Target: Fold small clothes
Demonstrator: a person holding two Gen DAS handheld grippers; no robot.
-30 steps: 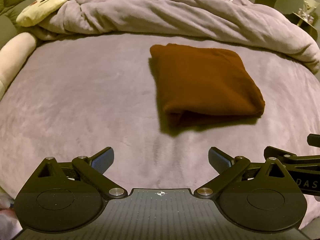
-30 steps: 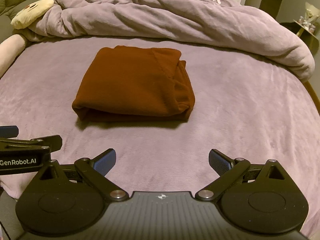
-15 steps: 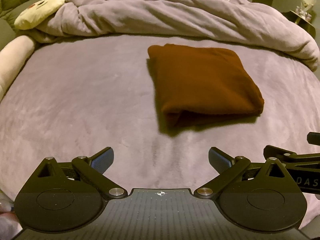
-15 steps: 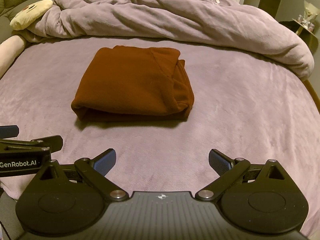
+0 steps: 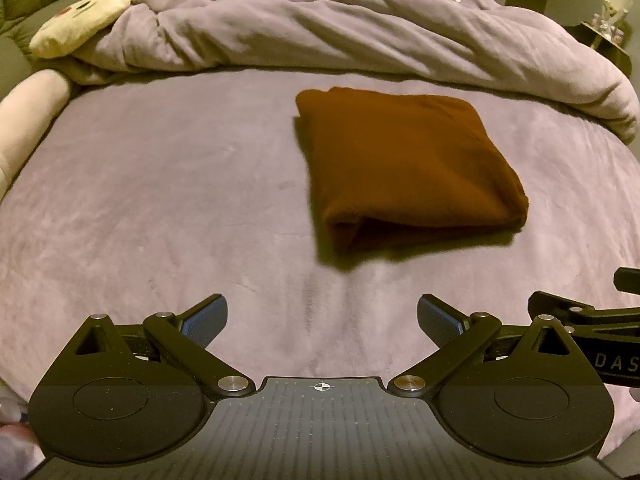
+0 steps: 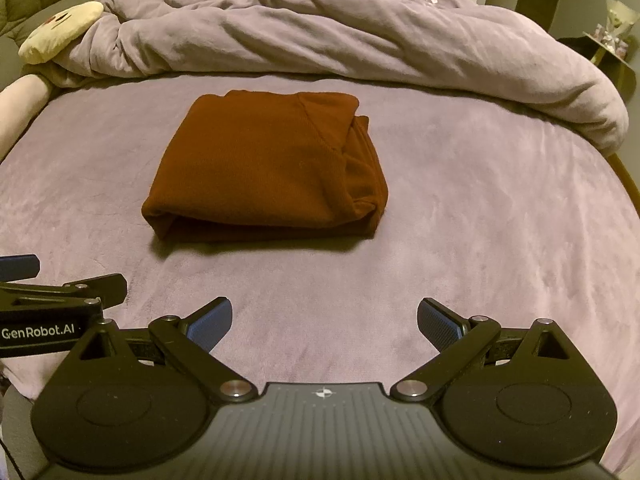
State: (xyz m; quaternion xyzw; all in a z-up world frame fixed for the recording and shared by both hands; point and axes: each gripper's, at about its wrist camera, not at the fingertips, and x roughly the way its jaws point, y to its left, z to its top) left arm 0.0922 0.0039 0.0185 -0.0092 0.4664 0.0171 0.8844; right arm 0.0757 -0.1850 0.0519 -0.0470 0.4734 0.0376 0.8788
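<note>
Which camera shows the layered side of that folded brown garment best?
The right wrist view: the brown garment sits near centre, its stacked right-side layers showing. The left wrist view shows the garment off to the right, mostly its top and front fold.

Black left claw (image 5: 322, 318) and right claw (image 6: 325, 319): blue ribbed pads, silver pivot screws, white crosshair mark ("GenRobot.AI" lettering at 9 o'clock).

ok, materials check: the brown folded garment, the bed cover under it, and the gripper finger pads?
Brown garment: looks like a soft matte knit, maybe fleece; thick rounded folds, a visible seam.
Bed cover: plush mauve fabric; the nap shows brushed streaks.
Finger pads: blue, finely dotted, probably rubber, on black arms of matte plastic or metal.
</note>
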